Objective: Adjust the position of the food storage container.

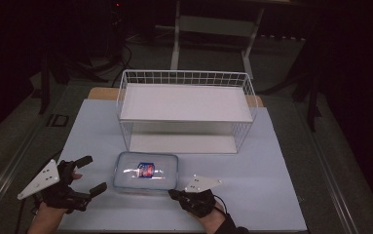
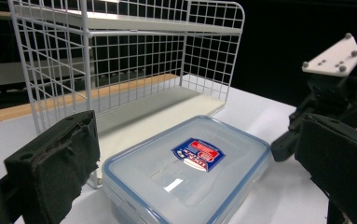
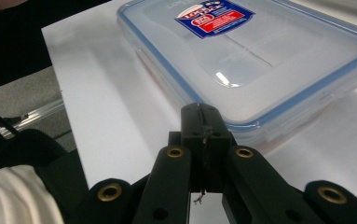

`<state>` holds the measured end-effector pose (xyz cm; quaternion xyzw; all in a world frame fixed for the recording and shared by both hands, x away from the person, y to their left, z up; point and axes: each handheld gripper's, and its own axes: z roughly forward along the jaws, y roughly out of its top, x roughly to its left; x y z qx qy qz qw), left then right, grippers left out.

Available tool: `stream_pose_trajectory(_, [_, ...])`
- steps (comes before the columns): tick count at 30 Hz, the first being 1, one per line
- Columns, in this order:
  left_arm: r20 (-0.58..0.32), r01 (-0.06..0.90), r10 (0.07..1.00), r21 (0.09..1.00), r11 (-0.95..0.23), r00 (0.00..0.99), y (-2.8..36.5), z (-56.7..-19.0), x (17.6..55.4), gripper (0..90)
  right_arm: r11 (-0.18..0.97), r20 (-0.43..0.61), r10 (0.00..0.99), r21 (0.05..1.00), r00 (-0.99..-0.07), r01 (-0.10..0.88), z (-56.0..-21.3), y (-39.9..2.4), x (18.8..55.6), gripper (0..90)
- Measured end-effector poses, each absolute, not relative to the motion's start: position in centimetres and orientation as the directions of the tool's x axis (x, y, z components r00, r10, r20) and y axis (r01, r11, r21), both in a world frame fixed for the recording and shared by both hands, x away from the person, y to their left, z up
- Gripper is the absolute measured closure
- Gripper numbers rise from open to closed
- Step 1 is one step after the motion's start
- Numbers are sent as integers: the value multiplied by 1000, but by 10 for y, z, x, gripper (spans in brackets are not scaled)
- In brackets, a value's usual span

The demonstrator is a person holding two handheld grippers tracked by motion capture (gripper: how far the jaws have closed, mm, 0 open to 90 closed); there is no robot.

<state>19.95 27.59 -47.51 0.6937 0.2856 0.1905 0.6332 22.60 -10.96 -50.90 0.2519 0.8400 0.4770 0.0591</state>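
**Tongs flank the lidded box before the wire shelf**

Tongs on both sides frame the clear lidded box [image 1: 146, 170], which serves as the landmark for everything else. Nearest the person, the right tongs [image 1: 175, 194] sit at the box's near right corner, jaws pressed together with nothing between them; in the right gripper view the closed tips [image 3: 203, 122] point at the blue-edged rim and stand just short of it or barely against it, I cannot tell which. Closed like that they can nudge or steady the box, but not pick it up, so this looks like a bracing or pushing pose rather than a grasp.

On the box's left, the left tongs [image 1: 92, 174] stand wide open, one jaw near the box's left side and the other further off. From the left gripper view, the two black pads [image 2: 57, 163] frame the box between them without touching it. That spread suggests the person is lining up to close on the box from its short end.

The box itself lies flat on the white table [image 1: 252, 170], lid on, with a red and blue label [image 1: 146, 169] at the lid's centre.

Beyond the box, just behind its far edge, stands the white wire shelf [image 1: 186, 109], its open front facing the person. Both tiers look bare, so it seems the likely destination.
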Motion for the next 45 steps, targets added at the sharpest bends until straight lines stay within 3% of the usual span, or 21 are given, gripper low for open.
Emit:
stream_pose_trajectory(8, [-105, 181, 631, 982, -57, 769, 275, -476, 201, 28, 406, 145, 497, 832, -856, 377, -508, -112, 230, 892])
stream_pose_trajectory(9, [-105, 190, 626, 979, -70, 772, 276, -476, 200, 65, 379, 170, 473, 846, -864, 374, -503, -114, 228, 749])
stream_pose_trajectory(11, [-105, 190, 626, 979, -70, 772, 276, -476, 200, 68, 370, 169, 465, 855, -869, 364, -500, -114, 227, 749])
stream_pose_trajectory(12, [-120, 216, 623, 973, -81, 773, 278, -476, 202, 103, 342, 169, 450, 874, -877, 344, -492, -117, 223, 554])
stream_pose_trajectory(13, [-116, 219, 613, 971, -96, 781, 280, -476, 202, 103, 342, 169, 450, 874, -877, 344, -492, -117, 223, 554])
stream_pose_trajectory(15, [-110, 231, 609, 965, -125, 786, 282, -476, 203, 149, 310, 175, 454, 888, -874, 339, -485, -122, 222, 429])
stream_pose_trajectory(16, [-111, 242, 604, 960, -139, 790, 283, -476, 204, 234, 270, 193, 458, 900, -868, 342, -479, -128, 223, 258])
stream_pose_trajectory(17, [-107, 250, 605, 956, -156, 789, 284, -477, 205, 234, 270, 193, 458, 900, -868, 342, -479, -128, 223, 258])
stream_pose_trajectory(18, [-110, 268, 594, 946, -183, 797, 287, -479, 209, 338, 261, 180, 463, 908, -868, 328, -473, -134, 223, 131])
stream_pose_trajectory(24, [-111, 324, 589, 907, -268, 801, 292, -490, 222, 519, 244, 121, 501, 930, -857, 274, -458, -159, 222, 113])
stream_pose_trajectory(28, [-128, 368, 598, 881, -298, 791, 296, -497, 231, 550, 226, 100, 515, 942, -851, 247, -451, -172, 221, 114])
stream_pose_trajectory(31, [-154, 422, 608, 846, -326, 779, 300, -506, 240, 608, 207, 72, 554, 953, -829, 220, -447, -188, 221, 132])
stream_pose_trajectory(34, [-156, 439, 618, 832, -338, 770, 301, -511, 245, 737, 209, 49, 578, 956, -815, 206, -445, -196, 220, 133])
stream_pose_trajectory(36, [-170, 458, 624, 823, -335, 763, 301, -514, 249, 737, 211, 43, 583, 956, -811, 203, -445, -199, 220, 133])
stream_pose_trajectory(38, [-165, 463, 628, 816, -347, 761, 300, -517, 253, 869, 238, -1, 608, 954, -794, 182, -446, -212, 219, 135])
stream_pose_trajectory(45, [-139, 458, 628, 803, -381, 766, 288, -518, 262, 891, 218, 27, 618, 954, -785, 205, -452, -230, 219, 137])
